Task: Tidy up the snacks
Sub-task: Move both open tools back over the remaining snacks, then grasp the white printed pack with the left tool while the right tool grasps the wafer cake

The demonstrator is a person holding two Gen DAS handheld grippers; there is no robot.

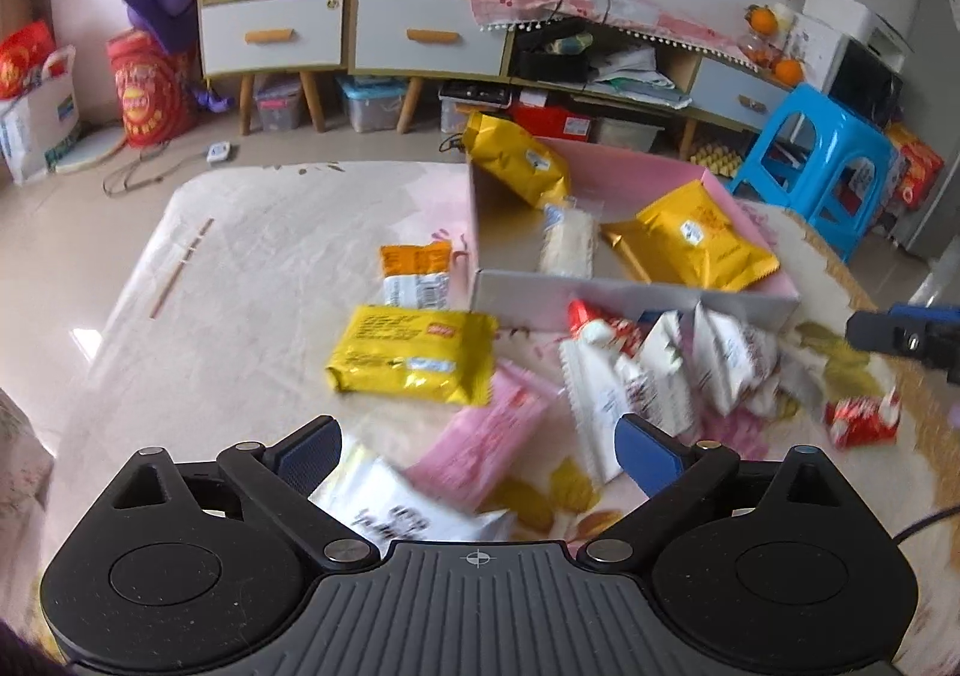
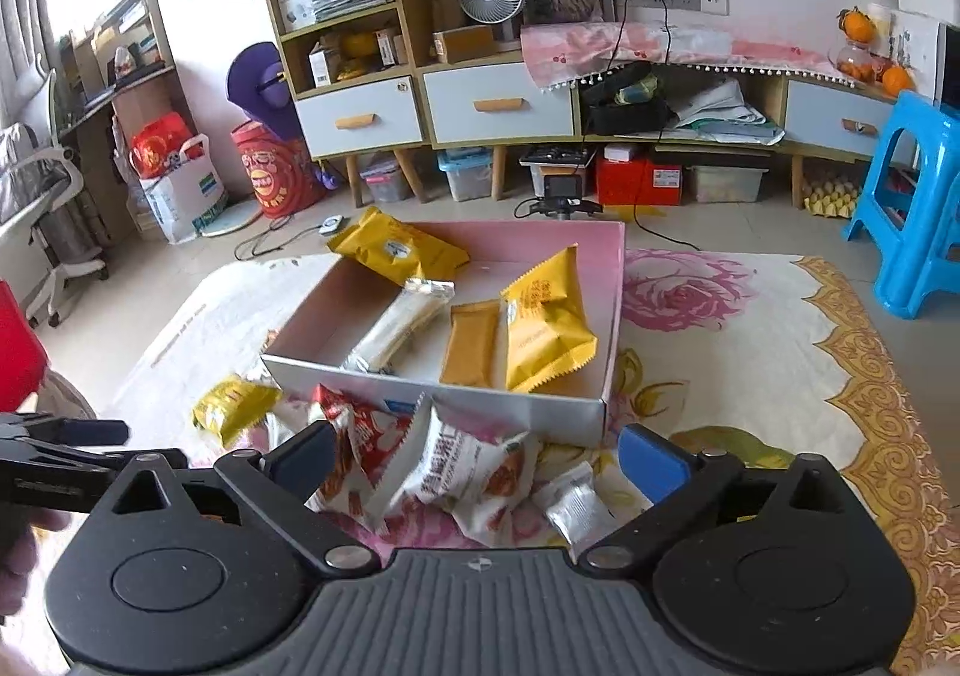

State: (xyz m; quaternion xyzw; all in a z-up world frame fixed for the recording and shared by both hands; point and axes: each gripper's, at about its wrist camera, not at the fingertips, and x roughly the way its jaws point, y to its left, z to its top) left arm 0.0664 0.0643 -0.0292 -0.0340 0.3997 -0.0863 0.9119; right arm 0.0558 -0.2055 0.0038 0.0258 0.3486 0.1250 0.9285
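Both grippers tilt down over a table spread with a flowered cloth (image 2: pixel 750 352), each with its jaws spread wide and nothing held. The left gripper (image 1: pixel 477 451) hovers over loose packets: a pink packet (image 1: pixel 486 445) and a white packet (image 1: pixel 396 502) lie below the gap between its fingers, neither touched by the pads. The right gripper (image 2: pixel 477 451) hangs over a heap of white-and-red packets (image 2: pixel 462 472) just before the near wall of the box (image 2: pixel 510 412); these too lie free under its open jaws.

The box, pink inside, sits on the cloth and holds four snacks: a yellow bag (image 2: pixel 399 250) leaning on the far corner, a long white bar (image 2: pixel 399 325), a flat tan sachet (image 2: pixel 471 343) and a second yellow bag (image 2: pixel 546 325).

The left view alone shows what lies to the box's left – a yellow pack (image 1: pixel 414 355) flat on the cloth and an orange-and-white pack (image 1: pixel 417 277) behind it, next to the box wall – and a small red packet (image 1: pixel 861 418) off to the right. It also catches the tip of the right gripper at the right edge. The right view alone shows the cloth's rose and gold border right of the box, a small silver packet (image 2: pixel 579 508) near its right finger, a small yellow packet (image 2: pixel 231 406) left of the heap, and the left gripper at the lower left edge with part of a hand (image 2: pixel 18 556) behind it.

A blue stool (image 2: pixel 918 196) and a low cabinet (image 2: pixel 498 100) stand beyond the table.
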